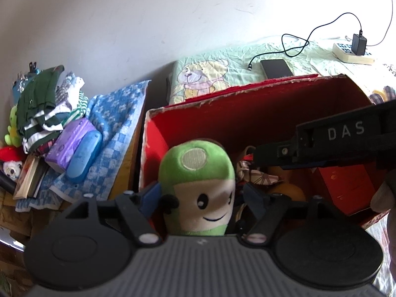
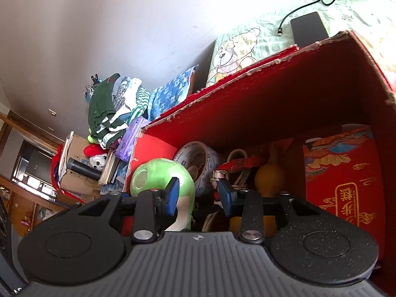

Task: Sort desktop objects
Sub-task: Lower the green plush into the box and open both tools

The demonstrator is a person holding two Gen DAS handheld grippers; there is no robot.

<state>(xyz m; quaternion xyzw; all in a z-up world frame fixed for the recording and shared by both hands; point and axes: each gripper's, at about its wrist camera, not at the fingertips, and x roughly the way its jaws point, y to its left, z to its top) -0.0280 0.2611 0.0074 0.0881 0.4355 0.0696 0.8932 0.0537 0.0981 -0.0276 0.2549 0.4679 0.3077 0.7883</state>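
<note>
Count: one green plush toy [image 1: 198, 185], one red box [image 1: 272, 104] | left claw [image 1: 200, 195] pinched the toy at lower centre, over the box, upright, face toward camera | right claw [image 2: 198, 193] spread, empty, inside box | around: tape roll [image 2: 198, 158], orange gourd [image 2: 268, 178], red packet [image 2: 344, 180]; folded clothes [image 1: 47, 104] upper left

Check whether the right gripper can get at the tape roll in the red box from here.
Probably not directly. The right gripper is open over the red box, but the green plush held in the left gripper sits partly in front of the tape roll.
</note>
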